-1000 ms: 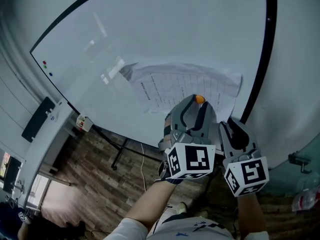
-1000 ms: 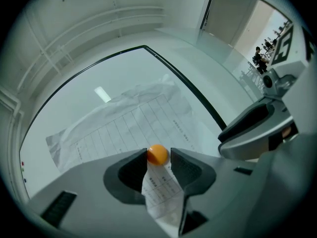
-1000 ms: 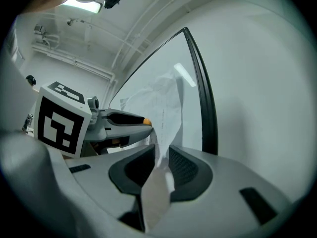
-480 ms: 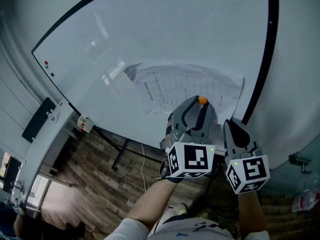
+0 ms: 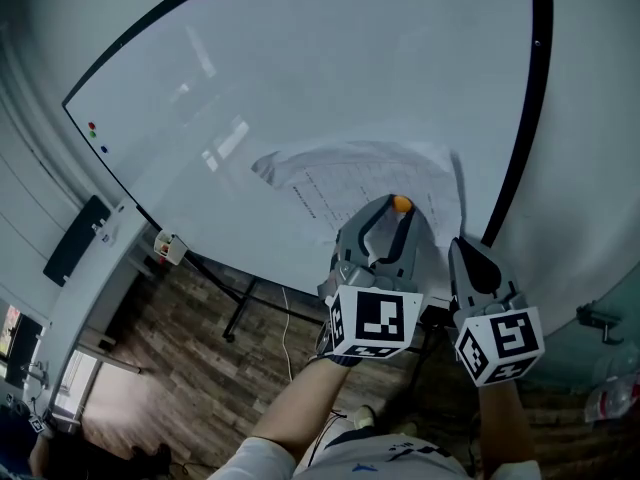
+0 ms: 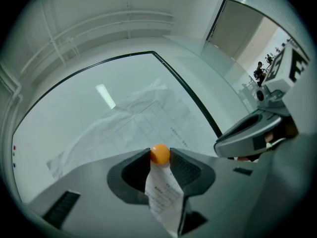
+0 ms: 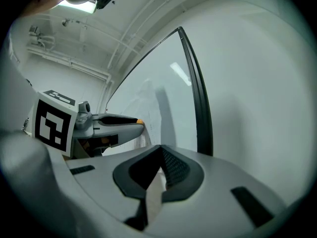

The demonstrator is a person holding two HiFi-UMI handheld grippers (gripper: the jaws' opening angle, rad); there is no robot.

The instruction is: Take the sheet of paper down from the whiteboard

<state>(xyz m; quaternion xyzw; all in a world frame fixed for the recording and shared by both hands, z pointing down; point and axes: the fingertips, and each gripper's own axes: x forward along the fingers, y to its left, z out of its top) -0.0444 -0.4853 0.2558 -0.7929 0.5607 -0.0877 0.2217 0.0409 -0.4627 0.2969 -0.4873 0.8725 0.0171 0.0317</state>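
Observation:
A printed sheet of paper (image 5: 350, 168) hangs on the whiteboard (image 5: 300, 68), bulging away from it along its right side. My left gripper (image 5: 395, 213) is at the sheet's lower part, jaws shut on a small orange magnet (image 5: 401, 204). In the left gripper view the magnet (image 6: 160, 153) sits squeezed between the two tips, and a strip of the paper (image 6: 163, 197) runs down between the jaws. My right gripper (image 5: 462, 246) is just to the right, shut on the sheet's edge; that edge of the paper (image 7: 154, 192) shows pinched between its pads.
The board's black frame (image 5: 515, 158) runs close by on the right. Small coloured magnets (image 5: 95, 133) sit at the board's far left. Below are the board's stand (image 5: 240, 308), a wood floor and a grey ledge (image 5: 100, 268).
The sheet's right side has lifted off the board and drawn in to the left, now bulging. The left gripper has rolled slightly; both hands stay in place.

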